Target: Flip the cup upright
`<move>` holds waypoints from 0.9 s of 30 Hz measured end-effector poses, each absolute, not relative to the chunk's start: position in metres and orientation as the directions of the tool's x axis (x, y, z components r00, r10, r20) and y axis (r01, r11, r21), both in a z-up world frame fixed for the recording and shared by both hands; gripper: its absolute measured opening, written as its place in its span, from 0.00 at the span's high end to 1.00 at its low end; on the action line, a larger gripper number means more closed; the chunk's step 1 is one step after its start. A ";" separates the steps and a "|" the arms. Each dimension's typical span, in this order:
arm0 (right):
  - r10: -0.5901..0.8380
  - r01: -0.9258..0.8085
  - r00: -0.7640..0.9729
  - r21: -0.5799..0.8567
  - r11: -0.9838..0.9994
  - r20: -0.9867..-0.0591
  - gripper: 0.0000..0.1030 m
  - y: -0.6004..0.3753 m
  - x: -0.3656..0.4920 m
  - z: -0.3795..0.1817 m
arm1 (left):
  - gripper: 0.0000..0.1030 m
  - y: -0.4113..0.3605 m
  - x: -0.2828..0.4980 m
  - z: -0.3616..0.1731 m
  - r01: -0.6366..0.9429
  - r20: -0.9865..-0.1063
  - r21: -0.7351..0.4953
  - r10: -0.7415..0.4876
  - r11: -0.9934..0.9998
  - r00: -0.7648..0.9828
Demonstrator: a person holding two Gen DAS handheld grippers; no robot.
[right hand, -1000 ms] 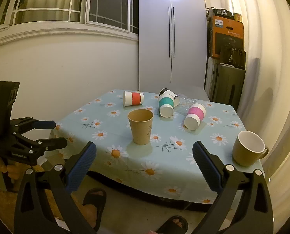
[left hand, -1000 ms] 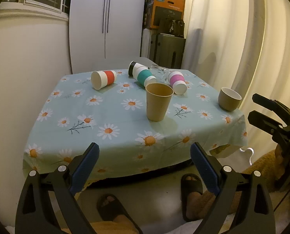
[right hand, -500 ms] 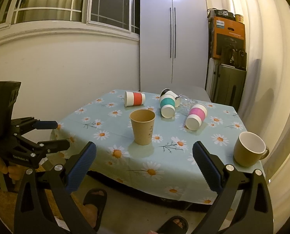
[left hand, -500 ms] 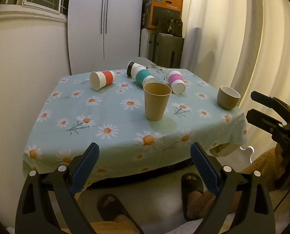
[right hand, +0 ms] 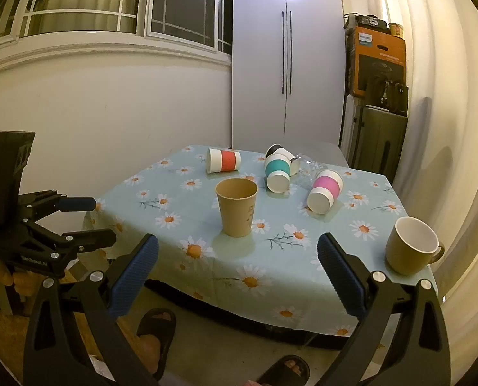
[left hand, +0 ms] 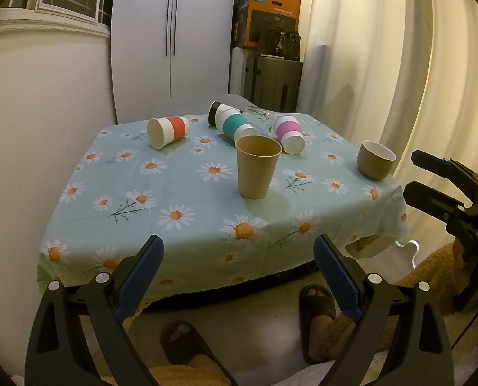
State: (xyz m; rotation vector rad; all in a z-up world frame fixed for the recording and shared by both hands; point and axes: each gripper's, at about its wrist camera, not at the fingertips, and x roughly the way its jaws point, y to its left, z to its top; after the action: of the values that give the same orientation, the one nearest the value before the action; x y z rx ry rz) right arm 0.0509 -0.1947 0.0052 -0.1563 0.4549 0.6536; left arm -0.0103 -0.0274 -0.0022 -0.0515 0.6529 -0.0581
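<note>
Both grippers have backed slightly, fingers (left hand: 148, 257) apart, from upright brown cup (left hand: 258, 167).

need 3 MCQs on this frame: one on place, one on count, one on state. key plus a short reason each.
1. Where does the olive mug stand on the table?
A. at its near right corner
B. at its far left corner
C. in its middle

2. How many banded cups lie on their sides?
A. one
B. two
C. four

3. How is the brown paper cup?
A. lying on its side
B. upright, mouth up
C. upside down

Answers:
1 A: the mug sits by the cloth's near right edge in both wrist views.
2 C: the red-banded cup, teal-banded cup, pink-banded cup and black-banded cup all lie flat.
3 B: its open rim faces up and its base rests on the cloth.

Both the left tongs and right tongs are open, short of the table.
</note>
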 end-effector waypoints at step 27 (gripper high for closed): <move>0.555 -0.629 0.691 -0.006 0.778 -0.463 0.05 -0.192 0.050 0.003 | 0.11 -0.030 -0.009 -0.002 0.050 -0.604 -0.070 -0.082 0.996 0.793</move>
State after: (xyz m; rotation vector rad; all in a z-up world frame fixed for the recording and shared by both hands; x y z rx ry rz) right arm 0.0495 -0.1923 0.0034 -0.1691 0.4602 0.6652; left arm -0.0094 -0.0299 -0.0018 -0.0512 0.6514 -0.0714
